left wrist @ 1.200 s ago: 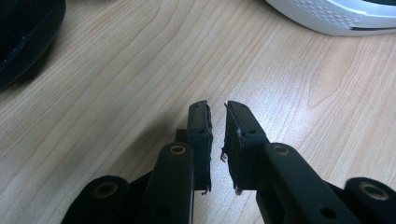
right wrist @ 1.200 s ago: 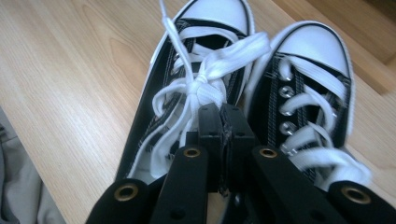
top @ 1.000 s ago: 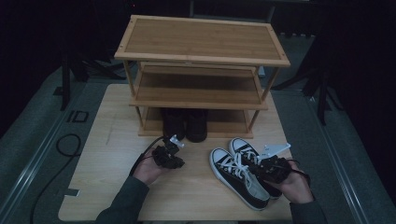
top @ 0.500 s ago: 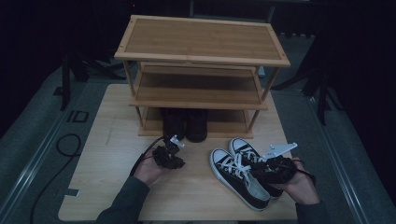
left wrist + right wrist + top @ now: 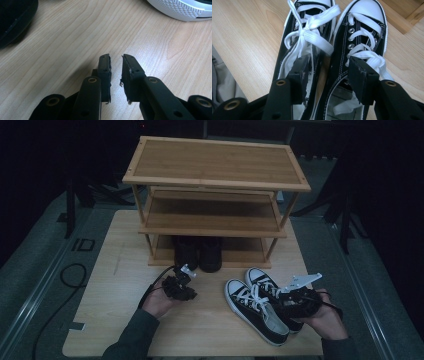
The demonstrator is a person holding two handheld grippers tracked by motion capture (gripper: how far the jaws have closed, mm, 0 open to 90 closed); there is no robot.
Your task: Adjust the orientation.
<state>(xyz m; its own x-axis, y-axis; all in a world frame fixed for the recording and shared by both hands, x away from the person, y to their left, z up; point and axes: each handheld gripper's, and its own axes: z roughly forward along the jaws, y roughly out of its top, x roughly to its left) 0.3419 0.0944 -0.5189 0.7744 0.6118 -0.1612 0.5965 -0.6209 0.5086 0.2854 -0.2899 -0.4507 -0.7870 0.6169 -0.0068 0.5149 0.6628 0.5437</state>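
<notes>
Left gripper [image 5: 115, 61]: jaws parted by a narrow gap, nothing between them, low over the bare wooden table [image 5: 115, 285] at about 7 o'clock of the shoe rack [image 5: 215, 185].
Right gripper [image 5: 328, 67]: jaws spread wide, one in each shoe's opening, straddling the touching inner sides of the black-and-white sneakers [image 5: 260, 307].
Sneakers: side by side on the table at 5 o'clock of the rack, white toe caps toward it.
Rack's bottom shelf: pair of black shoes [image 5: 198, 252], at 12 o'clock of the left gripper.

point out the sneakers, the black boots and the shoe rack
sneakers [image 5: 256, 312]: high view, laces of the left sneaker
black boots [image 5: 199, 253]: high view, between the pair
shoe rack [image 5: 215, 162]: high view, top shelf
</notes>
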